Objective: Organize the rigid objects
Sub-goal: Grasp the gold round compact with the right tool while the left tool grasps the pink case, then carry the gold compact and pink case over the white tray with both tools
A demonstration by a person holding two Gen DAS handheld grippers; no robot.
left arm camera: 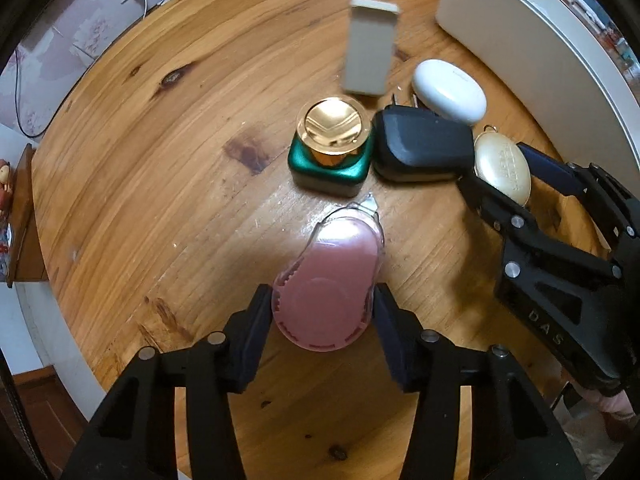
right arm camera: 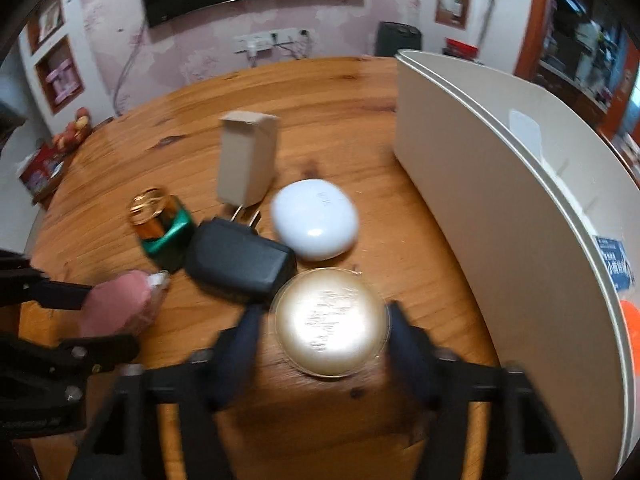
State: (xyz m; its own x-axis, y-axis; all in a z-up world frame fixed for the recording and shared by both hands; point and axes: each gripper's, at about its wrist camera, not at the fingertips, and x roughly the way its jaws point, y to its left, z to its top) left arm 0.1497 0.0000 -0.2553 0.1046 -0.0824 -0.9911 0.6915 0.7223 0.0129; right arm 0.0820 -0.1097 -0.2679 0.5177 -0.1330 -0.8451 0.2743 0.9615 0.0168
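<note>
My left gripper (left arm camera: 322, 312) is shut on a pink plastic tape dispenser (left arm camera: 332, 272), held just above the round wooden table (left arm camera: 160, 184); it also shows in the right wrist view (right arm camera: 120, 308). My right gripper (right arm camera: 324, 332) holds a pearly gold round compact (right arm camera: 332, 320) between its pads, beside a black power adapter (right arm camera: 236, 264). In the left wrist view the compact (left arm camera: 502, 168) sits between the right gripper's fingers (left arm camera: 492, 200). A green jar with a gold lid (left arm camera: 332, 140), a white oval case (left arm camera: 448, 90) and an upright beige box (left arm camera: 370, 48) stand clustered behind the adapter (left arm camera: 420, 148).
A large white bin (right arm camera: 500, 200) stands along the table's right side, close to the compact and the white case (right arm camera: 316, 220). A wall with sockets (right arm camera: 272, 42) and a television lies beyond the far edge.
</note>
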